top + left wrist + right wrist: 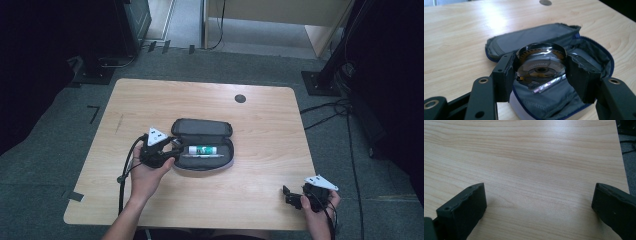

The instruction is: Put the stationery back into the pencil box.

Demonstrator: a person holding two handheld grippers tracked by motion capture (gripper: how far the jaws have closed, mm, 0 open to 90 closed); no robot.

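Wooden table (531, 157), grey carpet (45, 165), dark room

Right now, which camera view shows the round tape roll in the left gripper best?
The left gripper view: the tape roll sits large and sharp between that left gripper's pads, above the open case. In the high view the gripper hides it. The right gripper view faces bare table.
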